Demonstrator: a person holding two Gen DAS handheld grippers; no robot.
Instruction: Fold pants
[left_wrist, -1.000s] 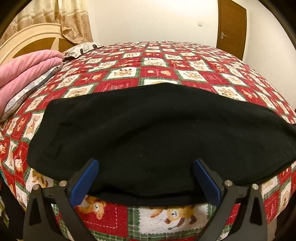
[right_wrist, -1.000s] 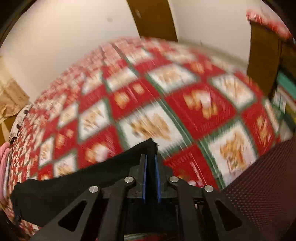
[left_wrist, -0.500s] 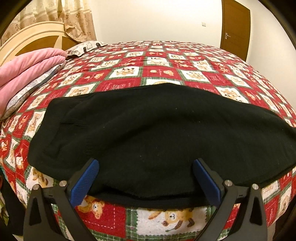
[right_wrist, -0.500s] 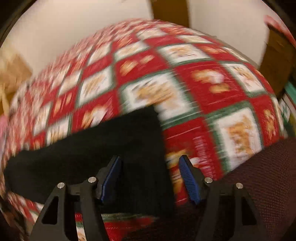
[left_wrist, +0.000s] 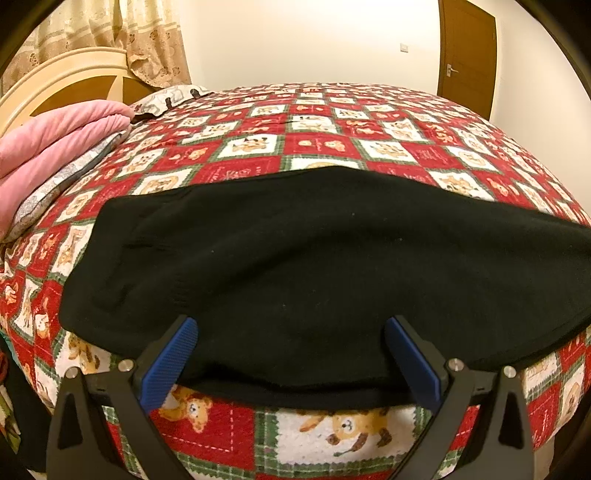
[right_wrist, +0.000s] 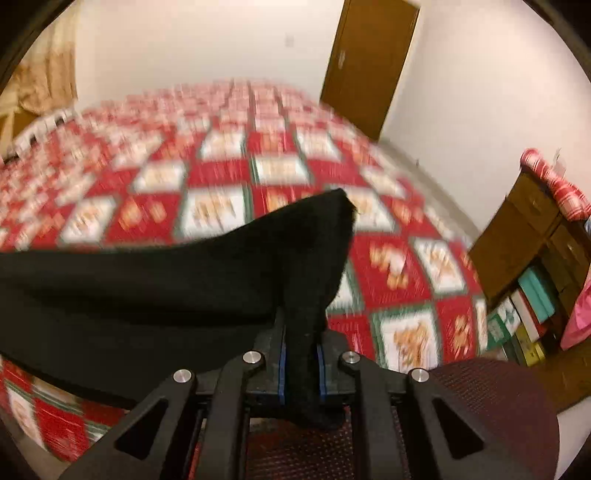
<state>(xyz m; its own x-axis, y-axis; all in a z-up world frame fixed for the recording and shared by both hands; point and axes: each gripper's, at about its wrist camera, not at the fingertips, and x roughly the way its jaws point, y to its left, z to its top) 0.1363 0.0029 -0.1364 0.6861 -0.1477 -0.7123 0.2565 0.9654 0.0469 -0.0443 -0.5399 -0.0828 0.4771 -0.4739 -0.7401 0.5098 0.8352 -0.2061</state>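
A pair of black, soft, fleece-like knit pants (left_wrist: 314, 266) lies flat across the near edge of a bed, stretching from left to right, the near hem drooping slightly over the mattress edge. At the left of the room stand a cream wooden headboard (left_wrist: 70, 77) and beige patterned curtains (left_wrist: 147, 40), with a folded pink blanket (left_wrist: 48, 147) on a grey printed pillow beside the pants but apart from them. The left gripper (left_wrist: 290, 360) hovers over the near edge of the garment with its blue-padded jaws spread wide, gripping nothing. The bedspread (left_wrist: 332, 136) is a red, white and green patchwork quilt printed with teddy bears; it looks soft and yielding, so cloth may drag on it. Further right, the right gripper (right_wrist: 301, 356) is clenched on the leg end of the pants, a bunched fold of black fabric pinched between its pads and lifted off the quilt; this view is motion-blurred. The fabric appears light, limp and not slippery, likely to sag between holds, so corners and hems seem the best places to grasp. A brown wooden door (right_wrist: 369, 66) stands in the white far wall, and a brown wooden cabinet (right_wrist: 532, 225) sits at the right.
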